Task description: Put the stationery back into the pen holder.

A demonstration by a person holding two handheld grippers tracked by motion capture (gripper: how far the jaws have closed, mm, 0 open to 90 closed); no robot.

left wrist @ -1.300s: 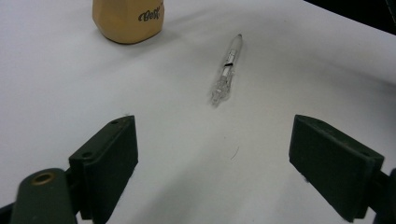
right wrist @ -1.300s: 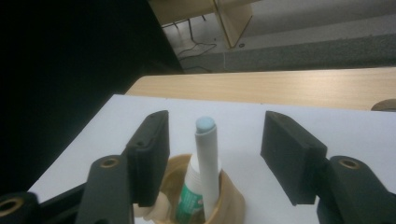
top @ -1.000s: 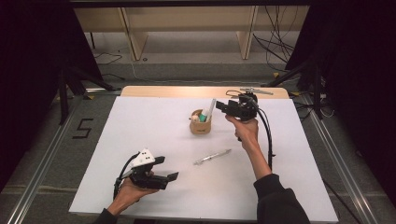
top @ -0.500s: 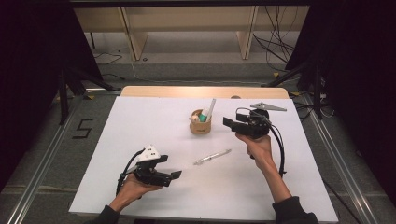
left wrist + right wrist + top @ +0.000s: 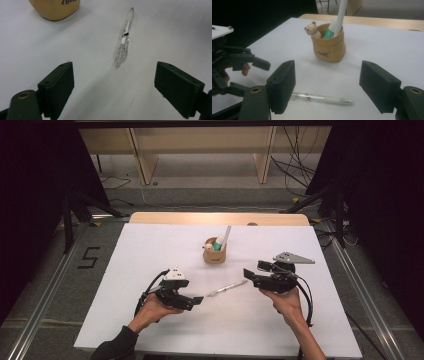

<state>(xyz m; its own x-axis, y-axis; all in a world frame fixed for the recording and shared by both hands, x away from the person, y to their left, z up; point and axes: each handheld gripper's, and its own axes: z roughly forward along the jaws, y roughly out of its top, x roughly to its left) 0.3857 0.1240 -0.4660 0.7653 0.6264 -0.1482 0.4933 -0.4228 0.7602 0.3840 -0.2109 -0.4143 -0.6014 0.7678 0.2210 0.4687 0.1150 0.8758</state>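
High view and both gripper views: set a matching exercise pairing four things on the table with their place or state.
1 pen
2 holder
3 left gripper
4 right gripper

a tan, stands upright with a small bear at its rim
b lies flat between the two grippers
c open, at the pen's clip end
d open, at the pen's tip end

1-b, 2-a, 3-c, 4-d

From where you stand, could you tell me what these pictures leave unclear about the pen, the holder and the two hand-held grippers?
- Pen holder: top cut off by the left gripper view's upper edge; its printed word is partly lost.
- Pen: clip end hidden behind the right hand-held gripper's near jaw.
- Holder's contents: too small in the high view to name, beyond a bear figure.
- Left hand-held gripper: jaw gap unreadable in the high view.
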